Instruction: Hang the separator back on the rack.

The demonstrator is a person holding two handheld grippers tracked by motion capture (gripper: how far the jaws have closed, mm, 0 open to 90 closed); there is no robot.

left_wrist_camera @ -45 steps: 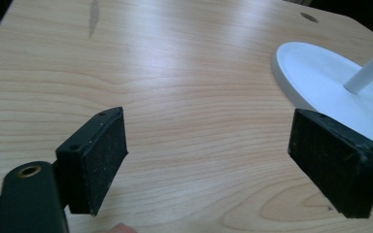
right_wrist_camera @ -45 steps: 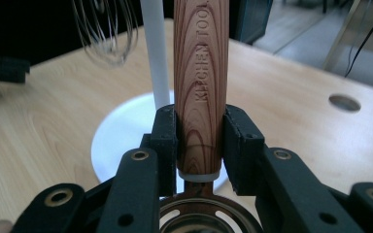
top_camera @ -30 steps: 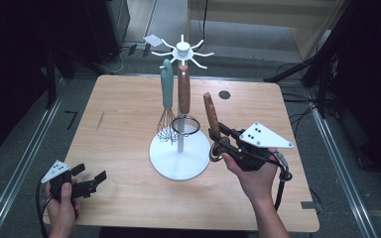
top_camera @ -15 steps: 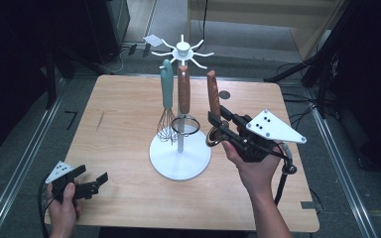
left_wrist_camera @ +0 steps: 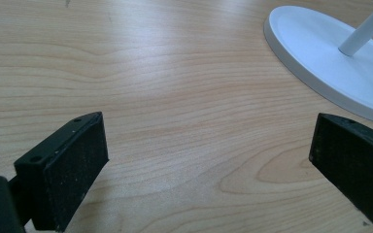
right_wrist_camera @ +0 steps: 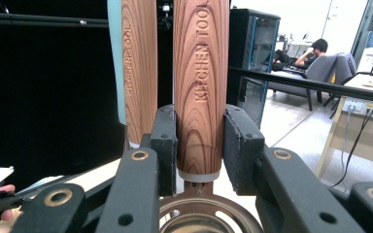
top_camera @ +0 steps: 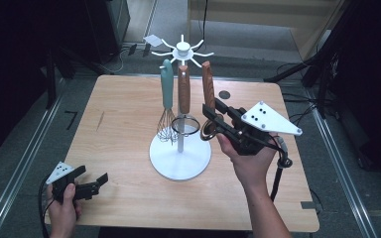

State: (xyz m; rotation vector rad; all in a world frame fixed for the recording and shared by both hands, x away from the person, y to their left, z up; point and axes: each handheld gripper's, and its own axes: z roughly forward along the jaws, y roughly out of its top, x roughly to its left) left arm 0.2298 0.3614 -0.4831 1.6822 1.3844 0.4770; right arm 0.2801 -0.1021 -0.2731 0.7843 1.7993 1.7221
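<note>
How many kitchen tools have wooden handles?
2. One wooden-handled metal strainer hangs on the white rack, beside the teal-handled whisk. The other wooden-handled utensil is upright, gripped in the right claw. None seem hidden.

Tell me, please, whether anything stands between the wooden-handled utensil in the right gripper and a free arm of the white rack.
Nothing visible does: the right gripper holds the utensil upright beside the rack, below a free arm.

Bright tabletop, dark surroundings, sharp focus
</note>
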